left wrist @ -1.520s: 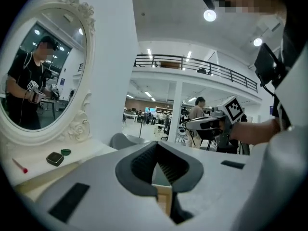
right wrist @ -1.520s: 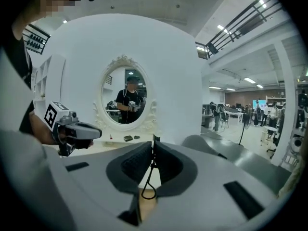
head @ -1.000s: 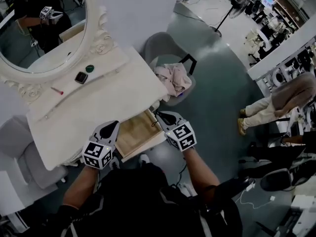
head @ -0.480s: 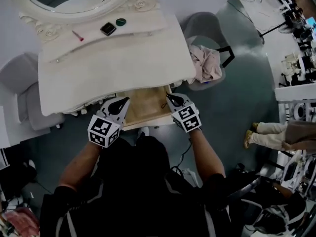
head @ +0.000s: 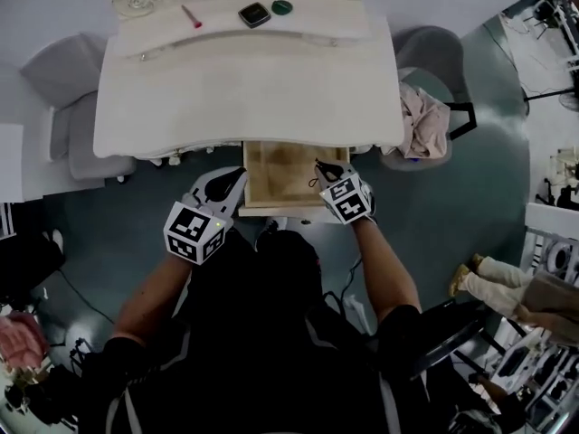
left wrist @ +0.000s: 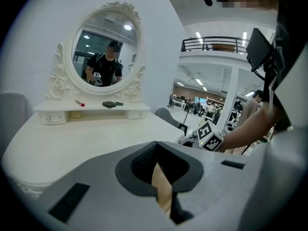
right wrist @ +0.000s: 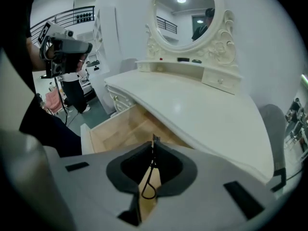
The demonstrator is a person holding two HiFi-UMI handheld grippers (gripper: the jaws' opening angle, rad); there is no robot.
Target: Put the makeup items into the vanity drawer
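From the head view, the white vanity table has its wooden drawer pulled out at the middle of the front edge, and nothing shows inside it. The makeup items lie well apart from it on the raised back shelf: a red stick, a black compact and a small green round piece just beside the compact. The left gripper sits at the drawer's left front corner and the right gripper at its right front corner. In the left gripper view, the left gripper has its jaws closed tip to tip with nothing between them — only the drawer's wood shows behind the pads, and the red stick and compact rest on the shelf under the oval mirror. In the right gripper view, the right gripper has its jaws together on a thin black loop that hangs between them, over the open drawer.
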